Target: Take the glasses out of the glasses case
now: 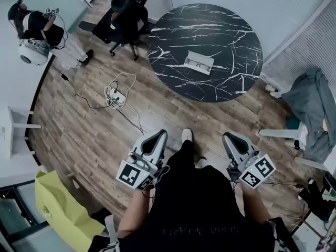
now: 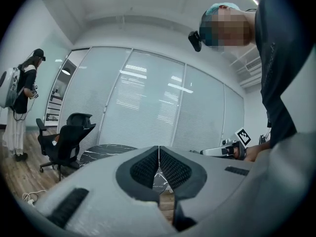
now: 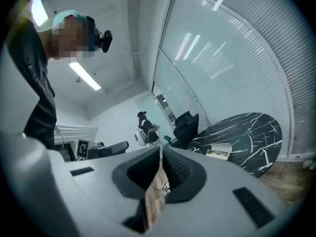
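Right gripper view, unlike left, shows glasses case [image 3: 218,150]; left tongs [image 2: 159,149], right tongs [image 3: 161,152] closed

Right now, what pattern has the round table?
The table is black with white marble veins; head view shows it best.

Table [image 1: 210,46] is showing a black marble pattern, white veins running across it. Glasses case [image 1: 199,62] is reading off-white. Floor [image 1: 94,135] is showing a brown wood-plank pattern. Left gripper [image 1: 160,134] and right gripper [image 1: 228,136] are showing light grey shells with dark ribbed pads. Their marker cubes [image 1: 135,175] are carrying black squares on white. Office chair [image 1: 126,14] is reading black. Bag [image 1: 58,203] is showing yellow-green. Cloth [image 1: 312,109] at the right is reading grey-blue. Person's top [image 1: 199,203] is reading black.
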Tool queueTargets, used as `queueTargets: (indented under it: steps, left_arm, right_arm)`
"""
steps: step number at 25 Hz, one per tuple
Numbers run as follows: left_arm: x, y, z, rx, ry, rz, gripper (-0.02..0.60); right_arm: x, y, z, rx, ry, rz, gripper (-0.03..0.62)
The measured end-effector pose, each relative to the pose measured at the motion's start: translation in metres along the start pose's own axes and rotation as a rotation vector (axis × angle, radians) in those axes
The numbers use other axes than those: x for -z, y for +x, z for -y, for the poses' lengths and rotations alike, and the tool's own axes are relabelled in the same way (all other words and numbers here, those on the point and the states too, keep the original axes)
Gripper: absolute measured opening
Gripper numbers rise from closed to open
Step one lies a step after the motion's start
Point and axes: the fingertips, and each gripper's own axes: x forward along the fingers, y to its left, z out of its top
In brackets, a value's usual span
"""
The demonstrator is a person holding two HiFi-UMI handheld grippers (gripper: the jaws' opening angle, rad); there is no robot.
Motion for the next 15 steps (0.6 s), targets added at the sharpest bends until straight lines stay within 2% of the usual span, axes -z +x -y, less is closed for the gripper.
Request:
queueTargets:
  steps: [4, 8, 11, 15]
  left_arm:
    - [-0.006, 0.017, -0.048, 0.016, -0.035, -0.004, 0.02]
    - [-0.018, 0.038, -0.089, 0.032, -0.1, 0.037, 0.02]
    - [-0.021, 0.054, -0.102, 0.056, -0.09, 0.031, 0.02]
    - [-0.017, 0.07, -0.106, 0.091, -0.115, 0.022, 0.02]
  right_arm:
    - [-0.013, 0.044, 0.011, 0.031, -0.006, -0.024, 0.035]
    - [-0.027, 0.07, 0.017, 0.064, -0.019, -0.012, 0.035]
    - [-0.031, 0.081, 0.027, 0.108, -0.005, -0.009, 0.035]
    - [-0.035, 0.094, 0.037, 0.13, -0.026, -0.034, 0.035]
